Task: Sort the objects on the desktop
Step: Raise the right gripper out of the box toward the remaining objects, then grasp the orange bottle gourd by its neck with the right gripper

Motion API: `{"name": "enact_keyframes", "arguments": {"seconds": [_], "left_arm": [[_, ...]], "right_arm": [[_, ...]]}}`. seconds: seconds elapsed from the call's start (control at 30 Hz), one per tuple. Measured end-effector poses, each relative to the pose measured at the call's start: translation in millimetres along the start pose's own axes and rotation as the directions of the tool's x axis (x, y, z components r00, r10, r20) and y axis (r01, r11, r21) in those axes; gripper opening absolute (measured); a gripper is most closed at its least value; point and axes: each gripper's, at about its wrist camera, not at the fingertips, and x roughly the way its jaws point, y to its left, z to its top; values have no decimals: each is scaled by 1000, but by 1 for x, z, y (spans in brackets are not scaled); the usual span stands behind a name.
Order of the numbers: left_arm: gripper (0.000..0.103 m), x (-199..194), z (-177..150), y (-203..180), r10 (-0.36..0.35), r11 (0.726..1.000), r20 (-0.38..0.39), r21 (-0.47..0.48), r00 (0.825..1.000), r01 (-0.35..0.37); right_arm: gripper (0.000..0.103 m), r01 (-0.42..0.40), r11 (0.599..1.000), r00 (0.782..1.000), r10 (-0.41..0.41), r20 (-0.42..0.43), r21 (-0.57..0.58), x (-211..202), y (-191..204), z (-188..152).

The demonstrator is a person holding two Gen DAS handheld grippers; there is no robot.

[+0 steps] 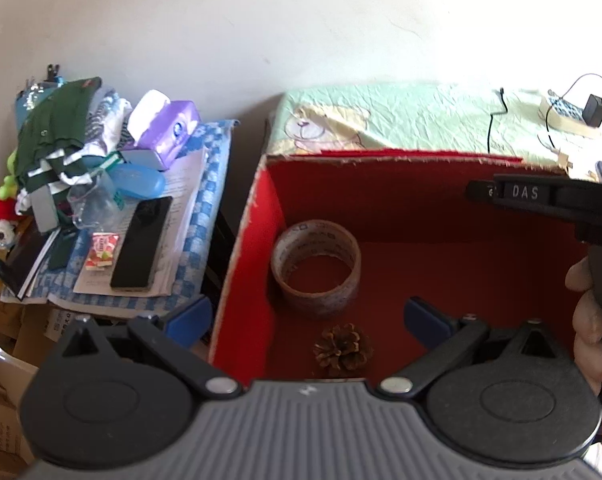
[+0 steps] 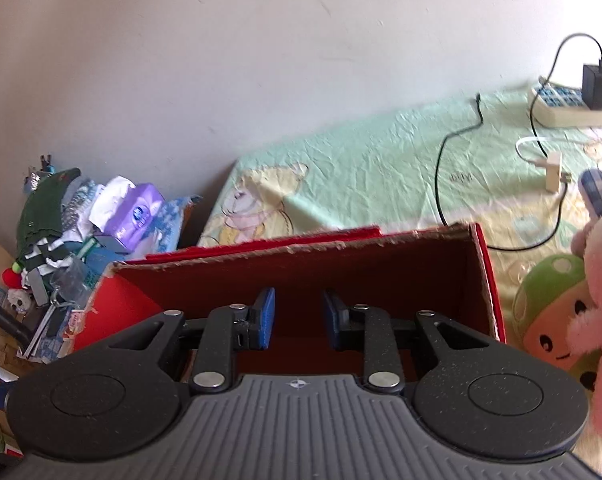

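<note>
Left gripper (image 1: 309, 320) jaws spread, empty, above red cardboard box (image 1: 257, 216); tape roll (image 1: 316, 270), pine cone (image 1: 343, 349) inside. Right gripper (image 2: 297, 320) parted, empty, over box. Judged step: between placements. Next: fetch remaining item.

Your left hand-held gripper (image 1: 307, 318) is black, with a ribbed grey body, round hubs, silver pivot screws and blue pads (image 1: 425, 316). Your right hand-held gripper (image 2: 297, 316) matches; its arm reads "DAS".

White letters "DAS" stand on the black arm of the right tongs (image 1: 525, 192) (seen from the left wrist view); the tape roll (image 1: 316, 267) print is too blurred to read.
</note>
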Motion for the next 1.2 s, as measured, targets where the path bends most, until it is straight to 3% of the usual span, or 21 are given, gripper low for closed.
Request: {"name": "enact_keyframes", "arguments": {"seconds": [0.23,0.3,0.43,0.73,0.93,1.2], "left_arm": [[102,-21,-3,3,29,999,37,-40,999,-28],[102,-26,-5,0,58,998,41,-39,997,-57],[102,-36,-11,-6,95,994,40,-49,995,-93],[102,-55,-22,-33,151,986,9,-76,988,-150],[102,-70,-34,-58,215,975,6,-58,977,-214],[102,-78,-51,-81,246,968,-29,-47,969,-247]], "right_arm": [[31,-26,999,989,30,145,-34,-19,1,-3],[42,-24,999,983,31,181,-39,-28,2,-4],[53,-48,996,974,64,219,-79,-52,2,-10],[56,-169,981,958,187,218,-96,-112,-22,-25],[66,-179,976,952,203,228,-120,-144,-39,-41],[66,-244,965,955,255,153,-93,-160,-61,-60]]}}
